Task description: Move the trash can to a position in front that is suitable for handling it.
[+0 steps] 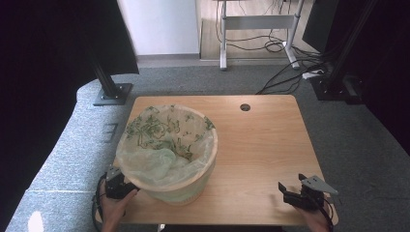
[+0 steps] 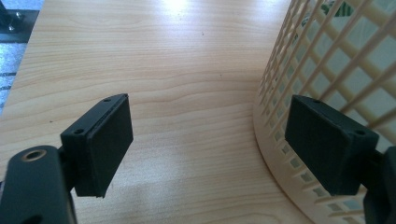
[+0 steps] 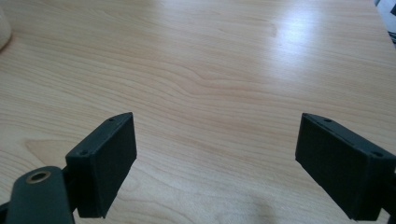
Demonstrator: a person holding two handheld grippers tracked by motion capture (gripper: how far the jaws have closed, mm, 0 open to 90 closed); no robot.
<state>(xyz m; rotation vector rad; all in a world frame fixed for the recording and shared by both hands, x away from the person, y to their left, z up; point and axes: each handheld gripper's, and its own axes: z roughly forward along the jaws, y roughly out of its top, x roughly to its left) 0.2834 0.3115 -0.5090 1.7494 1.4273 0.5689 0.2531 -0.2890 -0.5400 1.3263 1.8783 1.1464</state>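
Left claw (image 1: 126, 189) sits at the near-left edge of the table (image 1: 270, 145), right up against the basket (image 1: 167, 186), a pale lattice bin lined w/ a green-printed plastic bag (image 1: 164, 140). In the left gripper view the lattice wall (image 2: 327, 70) curves in from the right; one jaw stands over it, maybe touching, contact can't be confirmed, while the other jaw is over bare wood. Jaws are spread wide, nothing between the pads, nothing held.

Right claw (image 1: 289, 191) rests near the near-right corner, well apart from the basket, w/ open wood between. Its jaws are likewise spread wide and empty; the right gripper view has just a sliver of the basket's base at the far-left edge (image 3: 3, 28).

Key relation: the basket lies immediately to the right of the left claw and far to the left of the right claw, so the left hand is much the nearer. The basket is upright, axis vertical, rim above claw level; judged, any grip on rim or bag means lifting the left claw up and over.

Hard to make out: the basket's contents under the crumpled liner, the far side of its wall, and both hands, cut off by the bottom of the high view.
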